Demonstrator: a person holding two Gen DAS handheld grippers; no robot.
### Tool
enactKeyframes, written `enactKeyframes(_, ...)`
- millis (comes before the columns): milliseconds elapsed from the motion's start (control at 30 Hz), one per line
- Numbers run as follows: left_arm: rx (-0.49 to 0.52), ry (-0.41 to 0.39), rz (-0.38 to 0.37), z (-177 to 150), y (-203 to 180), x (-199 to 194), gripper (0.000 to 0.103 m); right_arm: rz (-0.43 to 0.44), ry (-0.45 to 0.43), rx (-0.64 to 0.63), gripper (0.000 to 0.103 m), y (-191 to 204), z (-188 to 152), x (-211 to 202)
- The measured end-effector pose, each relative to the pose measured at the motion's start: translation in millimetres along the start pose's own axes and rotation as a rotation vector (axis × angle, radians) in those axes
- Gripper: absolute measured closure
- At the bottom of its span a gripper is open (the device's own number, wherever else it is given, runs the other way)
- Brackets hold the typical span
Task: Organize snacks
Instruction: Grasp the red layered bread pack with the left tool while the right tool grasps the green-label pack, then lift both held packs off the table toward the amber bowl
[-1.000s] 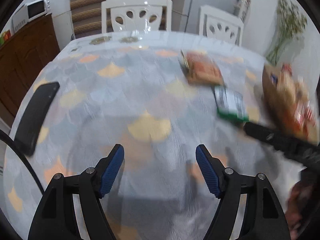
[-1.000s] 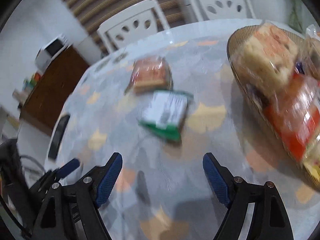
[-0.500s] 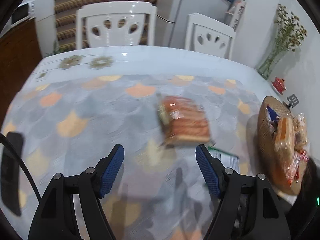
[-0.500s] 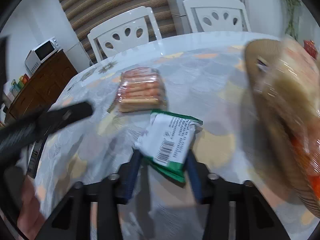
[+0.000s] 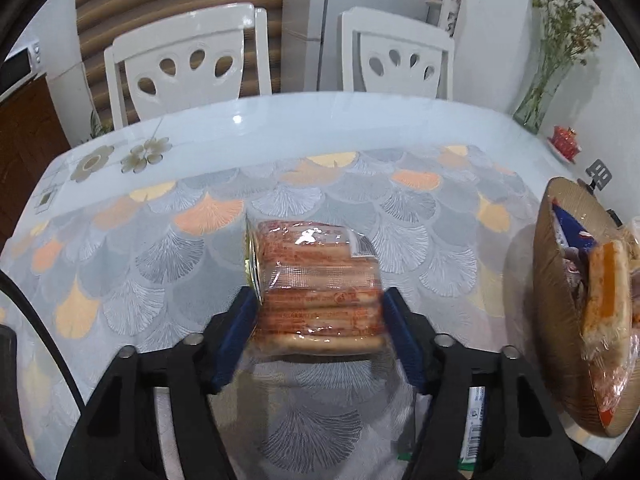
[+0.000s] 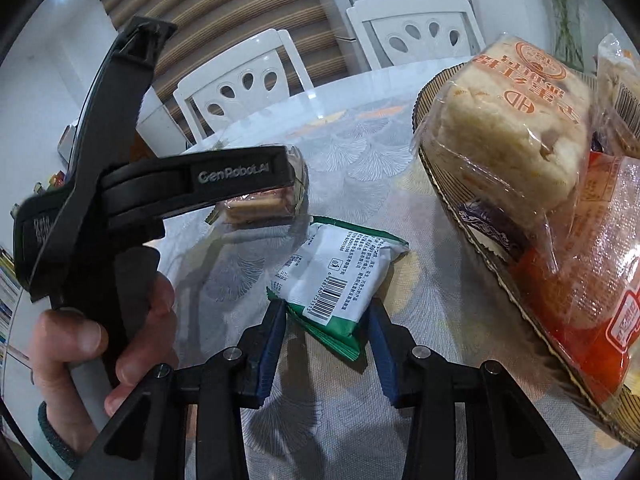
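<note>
Closing on a snack each, both grippers had come down to the bench (image 5: 160, 248) within the last second. A second earlier both sets of jaws were spread wide over bare cloth with the packs well ahead of them. Now the left gripper (image 5: 318, 334) had the red wafer pack (image 5: 316, 280) between its jaws, the blue pads (image 5: 240, 328) touching or all but touching the pack's two sides at its near end, with the rest of the pack sticking out forward past the tips. Whether it was truly pinched or merely bracketed could not be told for sure; the right view showed the pack's end raised slightly under the left gripper, which suggested a hold.

The right gripper (image 6: 326, 340) had its jaws narrowed around the near corner of the green-and-white pack (image 6: 340, 280), which lay flat on the bench and extended ahead and a little right of the tips. Its pads (image 6: 274, 344) sat close against the wrapper's edges; firm contact was likely but not certain.

The basket (image 6: 472, 216), already holding several wrapped cakes, stood right of both jaws. Judging by this, the reach was over and the grasp was in hand on both sides, so the next step was probably to lift and carry both packs to the basket. The crinkly wrappers could slip from a shallow edge grip.
</note>
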State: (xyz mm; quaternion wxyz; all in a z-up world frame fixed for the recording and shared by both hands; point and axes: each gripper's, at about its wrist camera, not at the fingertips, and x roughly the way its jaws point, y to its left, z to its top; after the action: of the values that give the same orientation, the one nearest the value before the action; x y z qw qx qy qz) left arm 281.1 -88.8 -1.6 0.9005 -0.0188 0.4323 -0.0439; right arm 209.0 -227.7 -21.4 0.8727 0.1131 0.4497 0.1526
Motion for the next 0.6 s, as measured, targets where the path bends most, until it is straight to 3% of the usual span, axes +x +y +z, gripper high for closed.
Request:
enactKeyframes(233, -0.040, -0.005, -0.018, -20.3, 14.9, -23.8, 0.045, -0.001, -0.001, -0.016, 0.063, 0.4, -4.1, -4.0)
enactKeyframes(433, -0.170, 0.013, 0.056, -74.8, 61.5, -75.6, 0.045, 0.022, -0.003, -0.040, 0.065, 6.0, -4.4, -2.0)
enactKeyframes(600, -0.292, 0.010, 0.074, -124.0, 89.7, -113.1, 0.045, 0.154, 0.047, -0.111, 0.069, 16.9, -10.4, -3.4)
